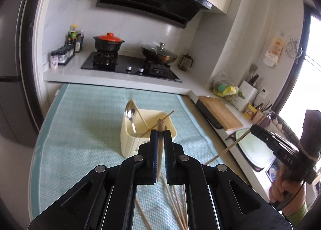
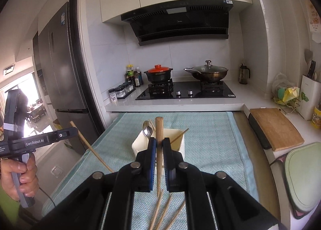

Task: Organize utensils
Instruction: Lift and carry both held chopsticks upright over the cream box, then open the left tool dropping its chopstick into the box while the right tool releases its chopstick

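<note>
A cream utensil holder (image 1: 128, 139) stands on the teal mat, with a metal spoon (image 1: 130, 114) and two chopsticks leaning in it; it also shows in the right wrist view (image 2: 138, 143). My left gripper (image 1: 159, 132) is shut on a wooden chopstick (image 1: 160, 129), held just before the holder. My right gripper (image 2: 159, 141) is shut on another wooden chopstick (image 2: 159, 129), raised above the mat near the holder. Several loose chopsticks (image 1: 176, 202) lie on the mat under the grippers, also in the right wrist view (image 2: 164, 212).
The teal mat (image 1: 84, 121) covers the table. Behind it is a counter with a gas hob (image 2: 184, 89), a red-lidded pot (image 2: 158, 73) and a wok (image 2: 208, 72). A wooden cutting board (image 2: 274, 127) and a green board (image 2: 305, 173) lie at the right.
</note>
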Available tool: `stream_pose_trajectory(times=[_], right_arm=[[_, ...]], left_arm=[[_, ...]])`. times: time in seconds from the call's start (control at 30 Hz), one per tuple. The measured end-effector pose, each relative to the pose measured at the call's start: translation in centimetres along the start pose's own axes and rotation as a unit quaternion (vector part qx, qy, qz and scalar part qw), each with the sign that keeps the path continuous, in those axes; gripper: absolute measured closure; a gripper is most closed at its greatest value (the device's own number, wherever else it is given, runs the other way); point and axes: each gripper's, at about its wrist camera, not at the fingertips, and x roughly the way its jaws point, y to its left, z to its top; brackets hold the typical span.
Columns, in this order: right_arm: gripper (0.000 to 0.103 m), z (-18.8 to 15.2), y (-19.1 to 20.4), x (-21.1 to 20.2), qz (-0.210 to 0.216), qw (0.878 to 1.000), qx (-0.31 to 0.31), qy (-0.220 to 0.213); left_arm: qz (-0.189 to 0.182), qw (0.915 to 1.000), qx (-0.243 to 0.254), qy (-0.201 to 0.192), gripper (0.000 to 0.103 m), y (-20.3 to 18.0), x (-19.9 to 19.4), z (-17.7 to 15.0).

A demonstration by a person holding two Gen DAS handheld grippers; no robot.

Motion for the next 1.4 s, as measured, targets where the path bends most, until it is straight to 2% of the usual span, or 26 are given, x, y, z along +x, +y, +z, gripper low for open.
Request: stream_pose_trajectory(times=[0.3, 0.5, 0.57, 0.73, 0.97, 1.1, 1.23, 1.37, 1.4], right_arm=[[0.096, 4.4, 1.2, 1.3, -0.008, 0.999, -0.027, -0.039], [0.096, 7.3, 1.3, 4.0, -0.025, 0.996, -0.047, -0.067], [0.096, 7.8, 1.0, 5.4, -0.027, 0.996, -0.049, -0.069], [0.096, 7.5, -0.2, 10.5, -0.012, 0.999, -0.036, -0.036], [0.096, 4.5, -1.2, 19.3, 0.015, 0.994, -0.029, 0.1], [0.096, 2.8, -1.9, 23.1, 0.028, 0.988, -0.014, 0.154], [0.095, 2.1, -2.3, 25.2, 0.036, 0.984, -0.001, 0.174], [0.095, 2.7, -2.5, 26.1, 0.044, 0.985, 0.014, 0.164], [0.09, 2.8, -2.6, 26.2, 0.047, 0.985, 0.022, 0.164]], left_arm=[[0.013, 0.9986, 0.015, -0.048, 0.099, -1.4, 0.6, 5.3], [0.045, 0.9959, 0.032, -0.072, 0.099, -1.9, 3.4, 8.2], [0.051, 0.996, 0.031, -0.067, 0.099, -1.6, 5.0, 8.7], [0.061, 0.9974, 0.02, -0.032, 0.099, -0.2, 9.8, 8.8], [0.059, 0.997, -0.009, 0.05, 0.099, 2.1, 16.2, 6.9], [0.064, 0.9943, -0.026, 0.081, 0.099, 3.2, 18.9, 6.0], [0.076, 0.9922, -0.035, 0.093, 0.099, 3.7, 20.7, 5.6], [0.078, 0.9914, -0.034, 0.1, 0.098, 3.9, 21.9, 5.9], [0.085, 0.9907, -0.034, 0.101, 0.097, 3.9, 22.1, 6.0]])
